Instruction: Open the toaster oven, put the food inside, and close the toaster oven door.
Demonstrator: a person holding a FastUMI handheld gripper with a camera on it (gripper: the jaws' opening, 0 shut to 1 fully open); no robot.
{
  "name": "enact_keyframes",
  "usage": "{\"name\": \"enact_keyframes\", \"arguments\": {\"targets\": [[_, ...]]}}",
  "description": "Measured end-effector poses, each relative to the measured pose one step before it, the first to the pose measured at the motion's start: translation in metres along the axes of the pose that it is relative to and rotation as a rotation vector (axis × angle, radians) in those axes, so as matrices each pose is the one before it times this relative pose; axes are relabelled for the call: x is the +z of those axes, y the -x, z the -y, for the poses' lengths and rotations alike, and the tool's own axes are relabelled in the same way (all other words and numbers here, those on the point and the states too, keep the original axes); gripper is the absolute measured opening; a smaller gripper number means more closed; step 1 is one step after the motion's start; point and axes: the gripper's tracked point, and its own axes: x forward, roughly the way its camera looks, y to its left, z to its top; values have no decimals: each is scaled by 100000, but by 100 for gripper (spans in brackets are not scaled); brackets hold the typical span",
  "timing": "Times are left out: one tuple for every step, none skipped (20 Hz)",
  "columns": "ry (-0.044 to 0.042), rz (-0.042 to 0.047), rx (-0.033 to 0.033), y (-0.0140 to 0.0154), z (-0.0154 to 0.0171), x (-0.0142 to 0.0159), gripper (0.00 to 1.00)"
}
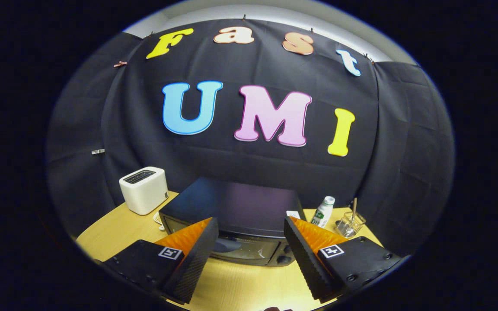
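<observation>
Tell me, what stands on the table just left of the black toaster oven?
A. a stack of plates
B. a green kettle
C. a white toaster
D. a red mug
C: a white toaster stands beside the toaster oven, beyond the open gripper, whose fingers hold nothing.

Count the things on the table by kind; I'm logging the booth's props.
Appliances: 2, the black toaster oven and white boxy pop-up toaster.
Bottles: 1, white plastic bottle.
Glass containers: 1, clear glass holder.
Total: 4.
The gripper is open, fingers toward the oven.
</observation>
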Motion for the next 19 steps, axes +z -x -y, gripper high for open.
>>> {"name": "enact_keyframes", "arguments": {"targets": [[844, 2797, -983, 787, 1074, 1015, 99], [634, 2288, -1412, 732, 946, 811, 99], [85, 2047, -1250, 620, 920, 632, 99], [-217, 1877, -1646, 726, 898, 706, 99], [-264, 2098, -1385, 671, 868, 759, 99], [246, 1824, -1116, 655, 694, 649, 99], [607, 471, -1168, 614, 722, 388, 99], [837, 409, -170, 974, 534, 132, 99], [699, 650, -769, 630, 466, 343, 99], [487, 831, -802, 765, 483, 247, 99], [-251, 99, -499, 503, 433, -31, 99], [-501, -70, -196, 544, 180, -11, 99], [-347, 11, -544, 335, 285, 9, 99], [-296, -117, -839, 296, 284, 3, 99], [-476, -482, -561, -3, 226, -42, 99], [-915, -928, -356, 124, 109, -132, 99], [-1215, -615, -230, -122, 61, -95, 99], [-1290, -202, -681, 144, 208, 35, 99], [-771, 45, -563, -44, 190, 151, 99]]}}
